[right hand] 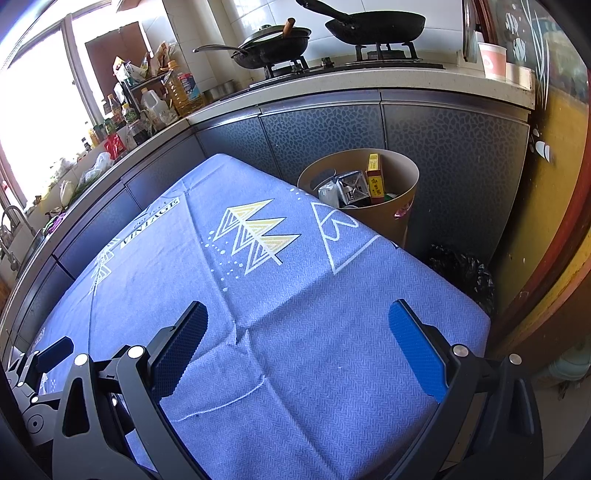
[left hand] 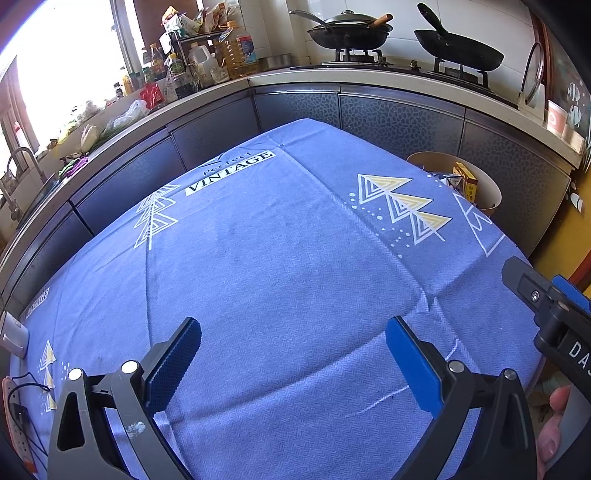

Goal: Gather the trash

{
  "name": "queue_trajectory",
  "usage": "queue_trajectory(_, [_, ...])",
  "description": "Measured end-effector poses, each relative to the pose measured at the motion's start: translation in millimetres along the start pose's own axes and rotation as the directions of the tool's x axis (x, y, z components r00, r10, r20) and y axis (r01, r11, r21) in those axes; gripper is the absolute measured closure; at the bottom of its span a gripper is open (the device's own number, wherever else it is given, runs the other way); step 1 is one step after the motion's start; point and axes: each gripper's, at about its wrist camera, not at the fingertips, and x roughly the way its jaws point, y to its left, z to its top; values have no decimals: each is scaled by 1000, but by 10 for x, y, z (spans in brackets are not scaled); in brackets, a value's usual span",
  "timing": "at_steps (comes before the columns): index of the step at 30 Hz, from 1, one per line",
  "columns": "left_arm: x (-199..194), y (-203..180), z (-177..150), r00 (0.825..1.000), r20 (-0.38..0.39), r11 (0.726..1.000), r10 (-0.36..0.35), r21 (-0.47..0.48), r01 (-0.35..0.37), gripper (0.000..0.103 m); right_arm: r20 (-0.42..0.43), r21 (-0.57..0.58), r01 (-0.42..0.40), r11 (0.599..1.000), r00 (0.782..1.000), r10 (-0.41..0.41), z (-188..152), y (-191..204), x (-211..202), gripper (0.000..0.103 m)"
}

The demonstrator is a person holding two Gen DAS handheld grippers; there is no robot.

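A tan round bin (right hand: 397, 218) stands on the floor past the table's far right corner. It holds several pieces of trash, among them a yellow-and-red box (right hand: 373, 176) and a silver carton (right hand: 351, 190). The bin also shows in the left wrist view (left hand: 487, 184). My left gripper (left hand: 293, 339) is open and empty above the blue tablecloth (left hand: 277, 258). My right gripper (right hand: 297, 325) is open and empty above the cloth (right hand: 295, 369) near its right edge. The right gripper's finger shows at the right of the left wrist view (left hand: 524, 284).
A kitchen counter (right hand: 332, 85) runs behind the table with two black pans (right hand: 376, 24) on a gas stove and bottles at the left. A black plastic bag (right hand: 465, 273) lies on the floor right of the table. A power strip (left hand: 14, 417) sits at the table's left edge.
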Motion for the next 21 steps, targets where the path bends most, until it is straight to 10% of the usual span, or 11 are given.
queue_trajectory(21, [-4, -48, -31, 1000, 8, 1000, 5, 6, -5, 3, -2, -1, 1, 1000, 1000, -1, -47, -3, 19, 6])
